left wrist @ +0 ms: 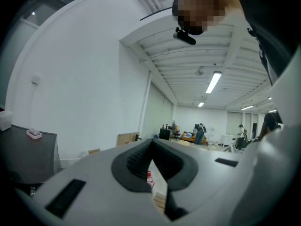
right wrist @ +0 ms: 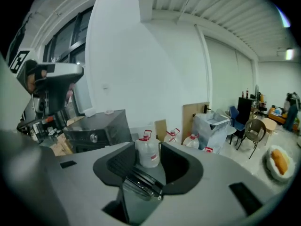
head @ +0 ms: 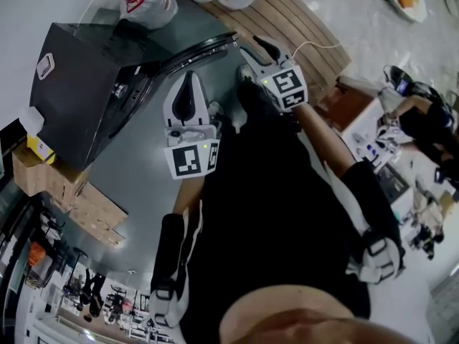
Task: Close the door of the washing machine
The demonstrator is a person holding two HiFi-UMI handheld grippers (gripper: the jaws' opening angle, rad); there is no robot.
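The washing machine (head: 79, 77) is a dark grey box at the head view's left; it also shows in the right gripper view (right wrist: 96, 126). Its round door (head: 197, 52) stands swung out toward me. My right gripper (head: 257, 47) is at the door's free end, open. In the right gripper view the door's rim (right wrist: 141, 182) shows low in the gap of the right gripper (right wrist: 148, 161); I cannot tell if it touches. My left gripper (head: 188, 81) hangs beside the door, shut on nothing. The left gripper (left wrist: 151, 147) points up at the room, with the machine (left wrist: 28, 154) at its left.
Water jugs (head: 154, 2) stand behind the machine, one seen between the right jaws (right wrist: 148, 152). A slatted wooden bench (head: 287, 20) lies beyond the door. Cardboard boxes (head: 64, 192) sit left of the machine. A clear bin (right wrist: 211, 126), a chair (right wrist: 254, 131) and people (head: 423, 120) are farther off.
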